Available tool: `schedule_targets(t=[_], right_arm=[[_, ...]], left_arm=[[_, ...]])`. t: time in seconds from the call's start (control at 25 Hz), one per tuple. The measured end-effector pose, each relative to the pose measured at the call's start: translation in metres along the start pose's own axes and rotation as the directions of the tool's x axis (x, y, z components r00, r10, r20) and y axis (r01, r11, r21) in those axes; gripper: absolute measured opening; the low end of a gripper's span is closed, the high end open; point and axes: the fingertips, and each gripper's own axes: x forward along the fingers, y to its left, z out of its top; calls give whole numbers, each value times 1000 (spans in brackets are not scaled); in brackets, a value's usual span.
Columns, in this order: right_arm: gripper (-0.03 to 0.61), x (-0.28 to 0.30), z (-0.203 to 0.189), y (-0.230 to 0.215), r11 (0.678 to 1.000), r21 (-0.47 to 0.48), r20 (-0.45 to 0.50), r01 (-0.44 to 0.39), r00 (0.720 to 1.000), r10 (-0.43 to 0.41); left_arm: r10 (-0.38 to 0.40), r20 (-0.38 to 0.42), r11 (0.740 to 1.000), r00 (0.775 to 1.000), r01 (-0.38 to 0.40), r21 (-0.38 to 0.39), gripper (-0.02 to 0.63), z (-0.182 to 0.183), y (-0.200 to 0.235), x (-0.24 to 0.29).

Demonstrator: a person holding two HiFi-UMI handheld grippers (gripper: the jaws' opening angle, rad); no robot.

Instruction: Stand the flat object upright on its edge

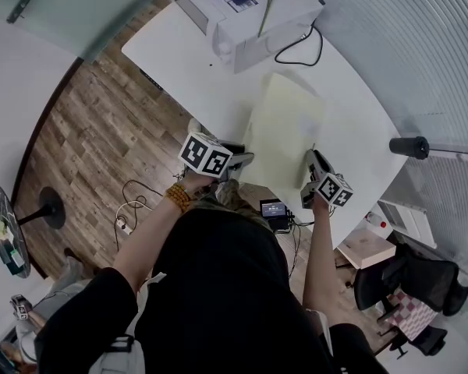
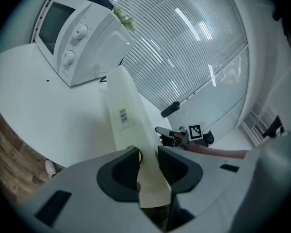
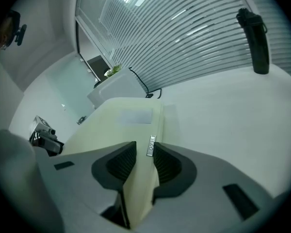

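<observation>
Holding one pale yellow board (image 1: 285, 131): we have our left tool (image 1: 240, 160) and right tool (image 1: 311, 159) each clamped on its near edge, white surface (image 1: 179, 53) beneath.

Bright, even daylight fills all three views, coming through the pale ribbed blinds (image 2: 184, 47) beyond the left gripper (image 2: 148, 152), where white streaks of glare sit on the slats (strongest high up). The glossy white tabletop (image 1: 218, 84) is almost washed out and shadows stay soft: only a faint grey band lies on it just right of the pale yellow flat board (image 3: 131, 115), ahead of the right gripper (image 3: 144, 147). Both gripper views are fisheye, so the slats bow and the corners fall to black. Each gripper's grey jaws and the board's near end are blurred, too close to the lens. The head view is sharper, curved at its edges, with the brown wood floor (image 1: 86, 131) left of the grippers darker.
</observation>
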Motion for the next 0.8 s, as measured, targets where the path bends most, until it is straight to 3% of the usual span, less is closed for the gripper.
schedule_targets(t=[0.4,0.8], right_arm=[[103,-10,-2,1,1000,0,52,-27,998,27],[103,-12,14,-3,1000,2,89,-21,996,21]], left_arm=[[-3,5,999,1000,3,44,123,8,-12,-3],[33,32,977,999,-39,210,123,31,-25,-1]])
